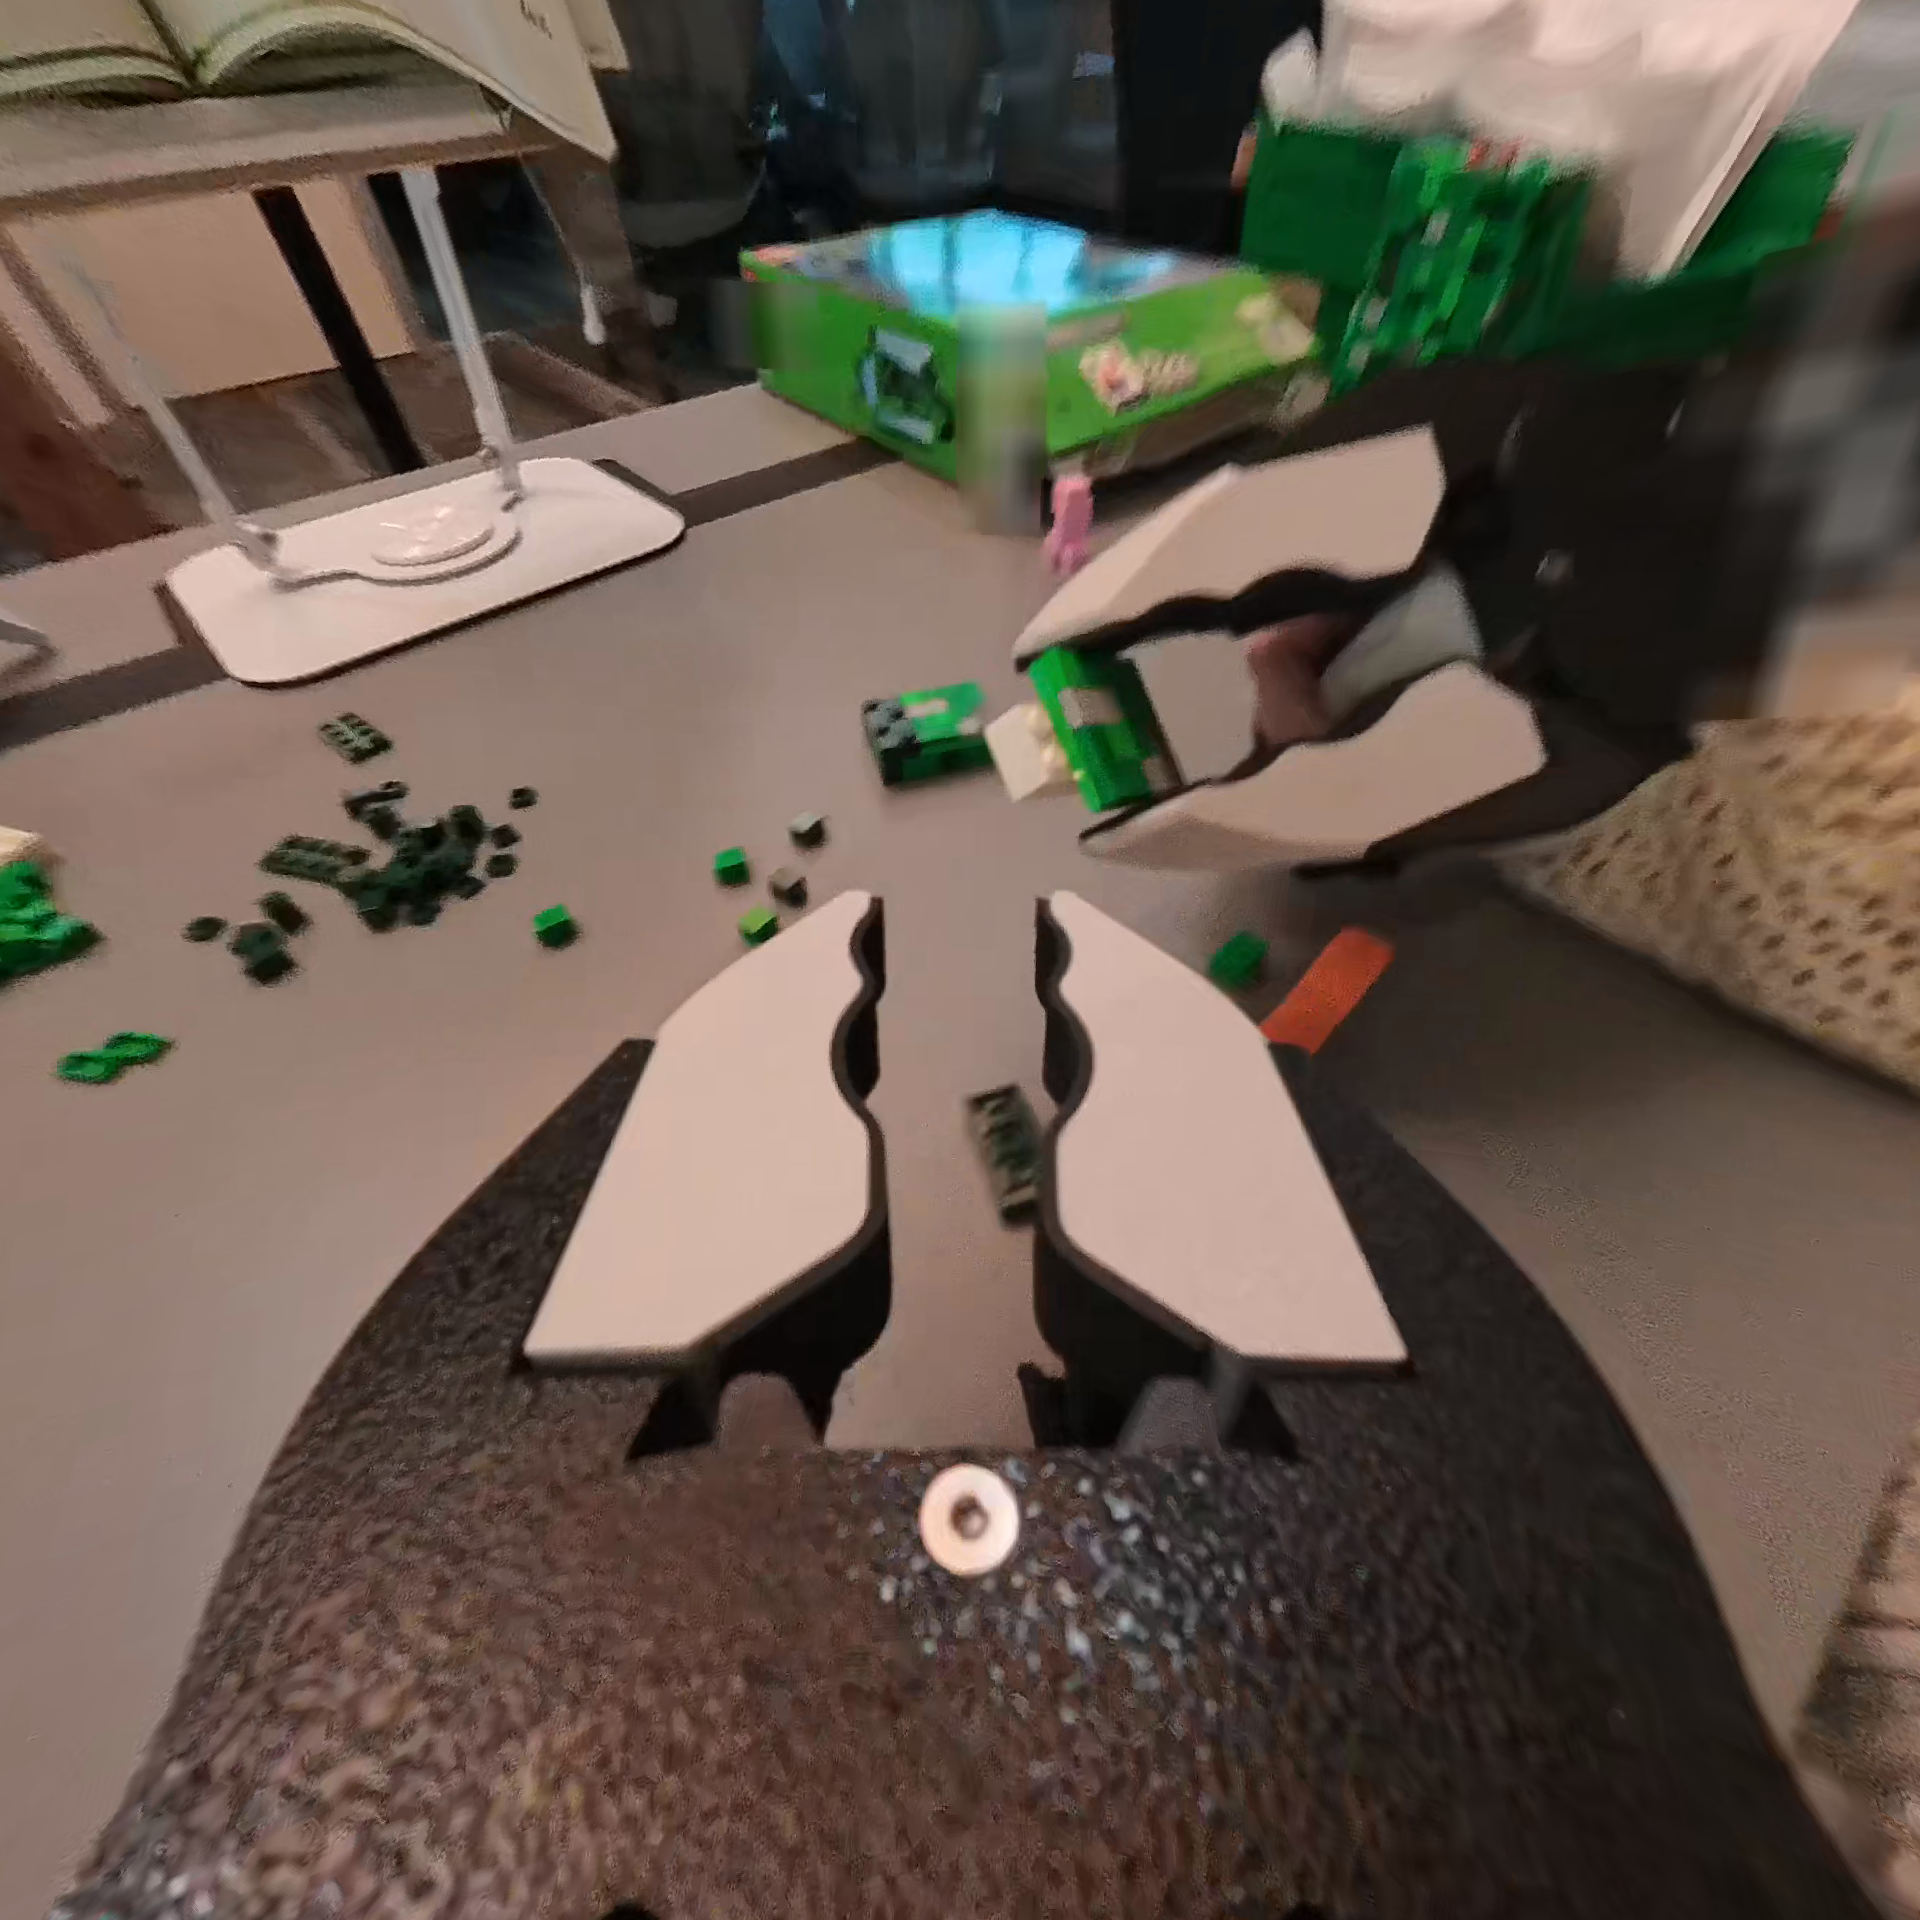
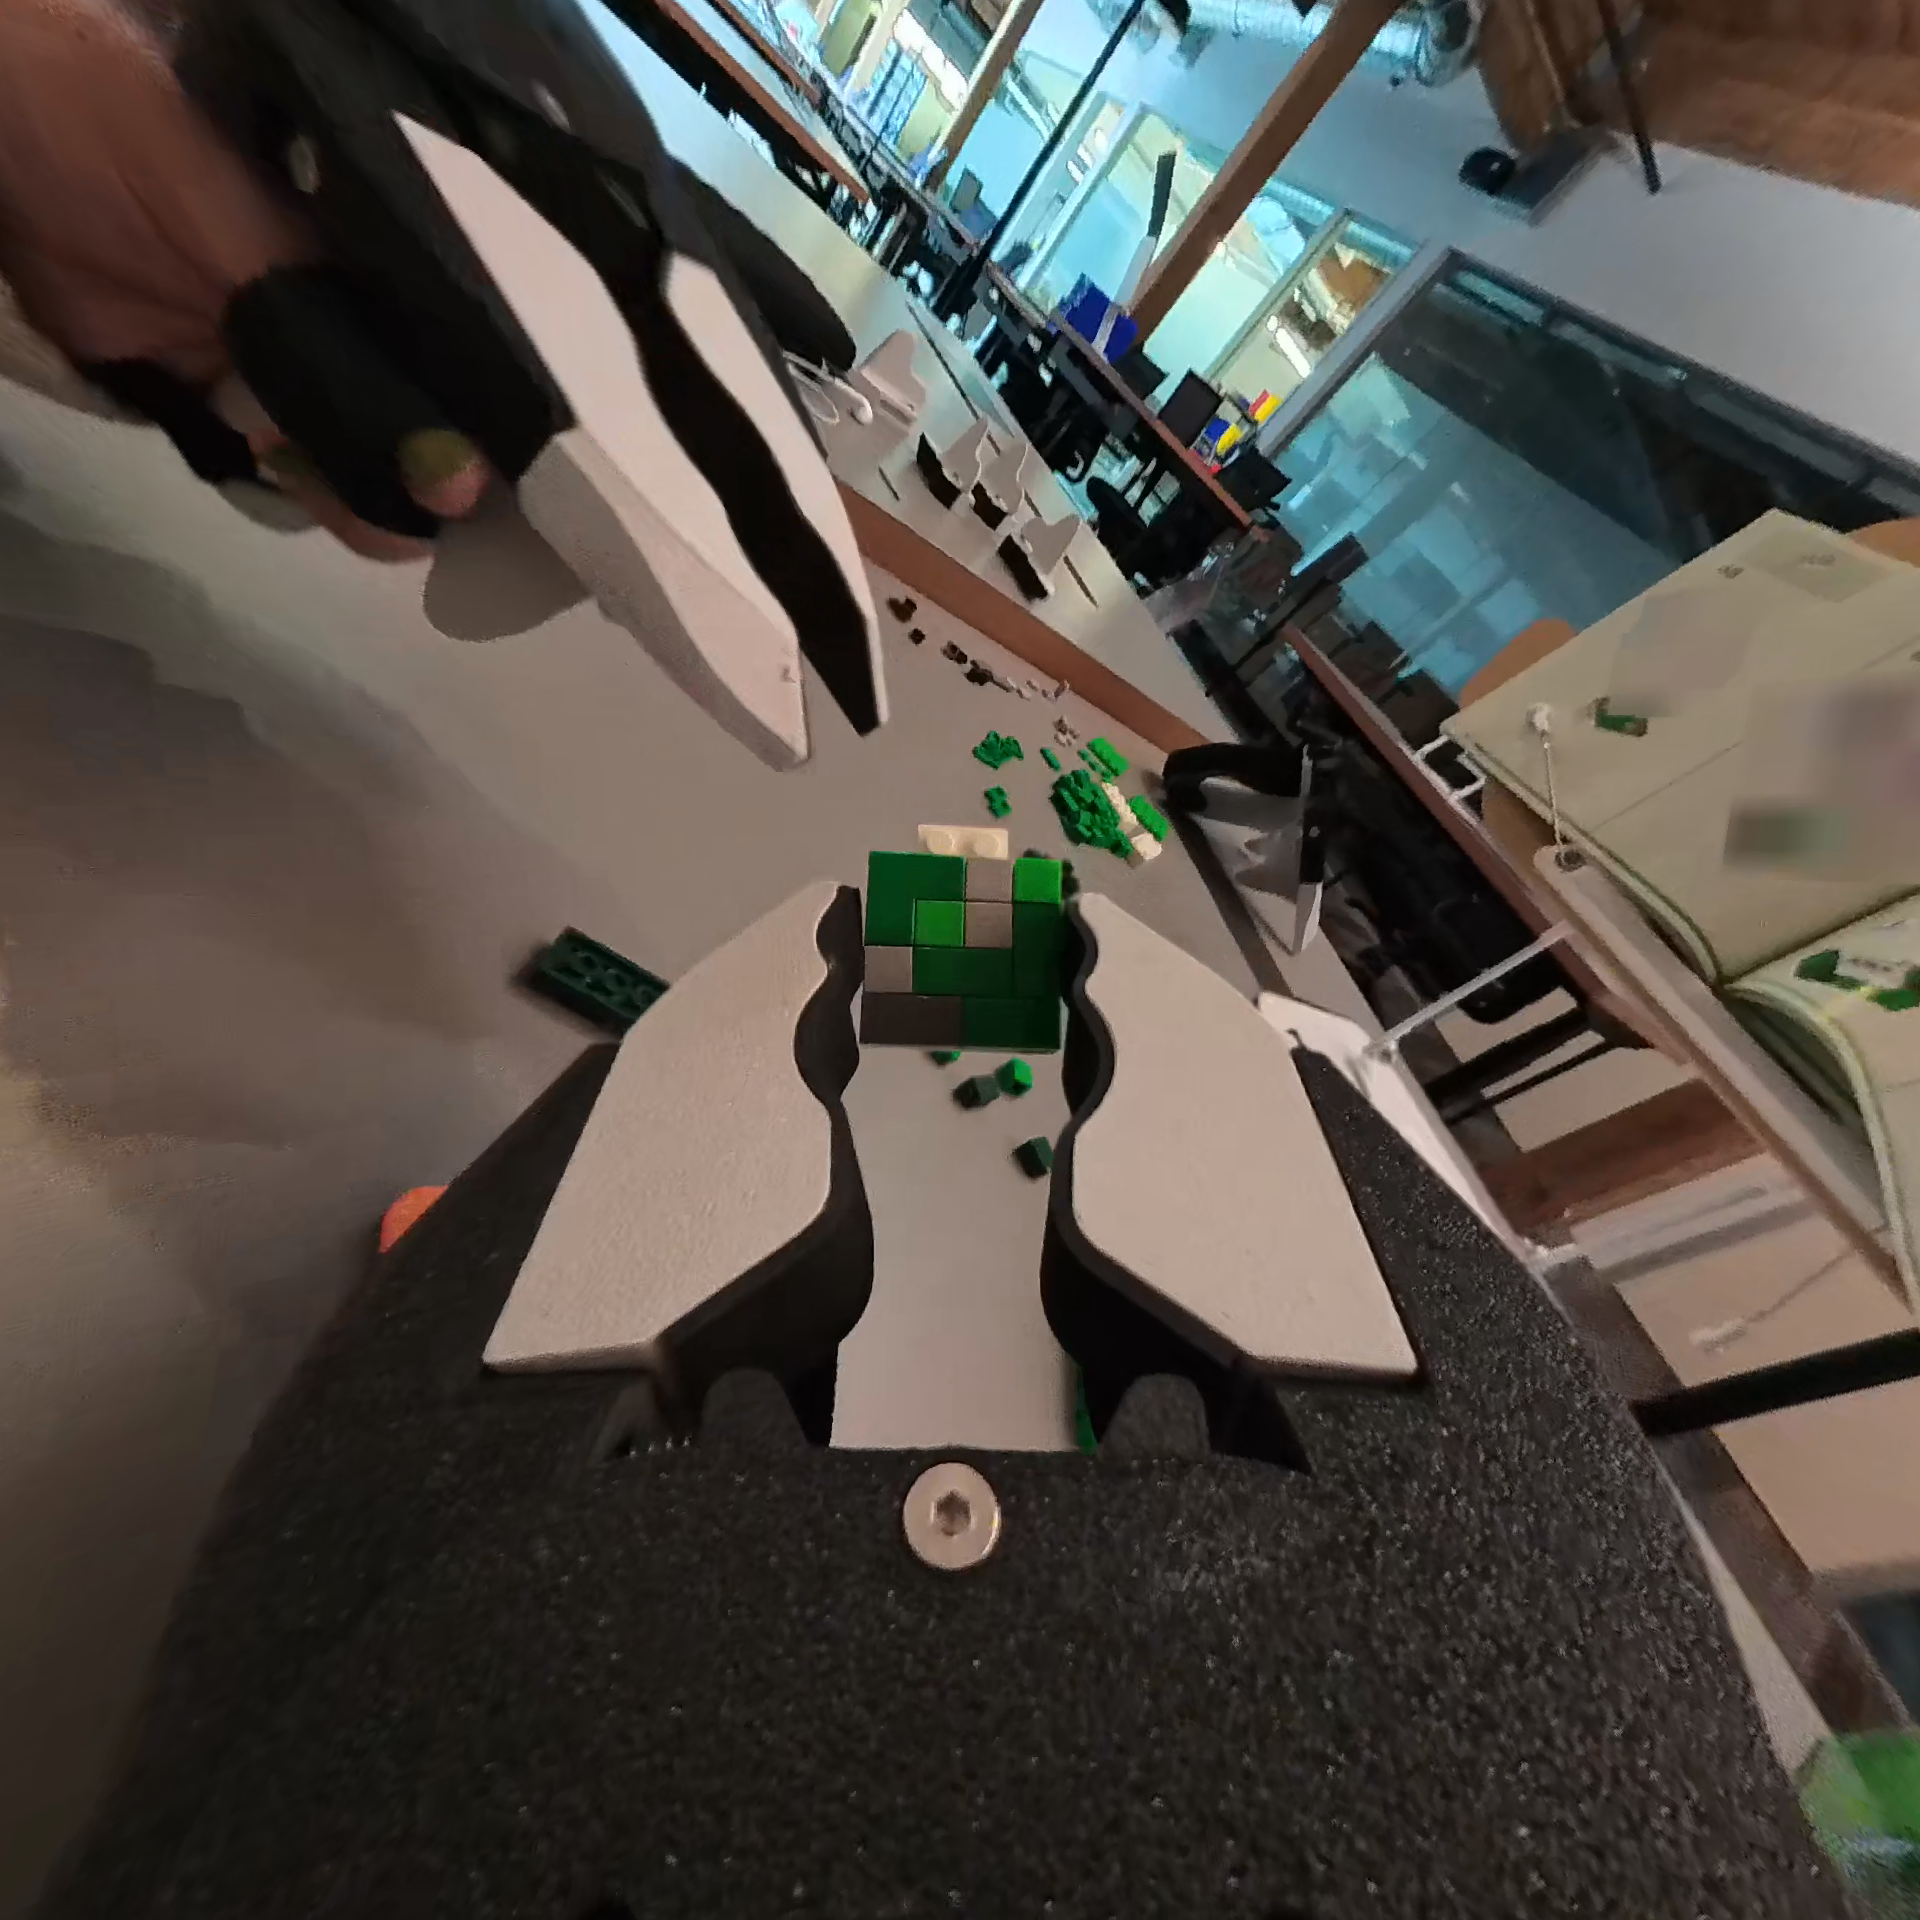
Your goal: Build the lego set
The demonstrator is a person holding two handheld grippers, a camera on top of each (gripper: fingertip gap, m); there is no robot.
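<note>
My right gripper [image 2: 964, 904] is shut on a small green and grey brick block [image 2: 966, 956] and holds it above the grey table [image 2: 520, 790]. In the left wrist view the right gripper [image 1: 1055, 743] is up and to the right, and the green block [image 1: 1101, 727] carries a white piece on its end. My left gripper [image 1: 961, 914] is open and empty, low over the table [image 1: 623, 1039], with a dark green plate [image 1: 1003, 1148] lying below its right finger. The left gripper [image 2: 831, 732] also shows at upper left in the right wrist view.
Loose dark green pieces [image 1: 416, 852], small green bricks [image 1: 732, 868], a green and black sub-build [image 1: 925, 727] and an orange piece [image 1: 1330, 987] lie on the table. A green set box [image 1: 997, 343] and a booklet stand [image 1: 416, 561] stand at the back. A patterned cloth [image 1: 1714, 883] lies right. Some 4 cm of space lies between my two pairs of fingers. From either gripper's tips it is about 8 cm to the dark green plate [image 1: 1003, 1148].
</note>
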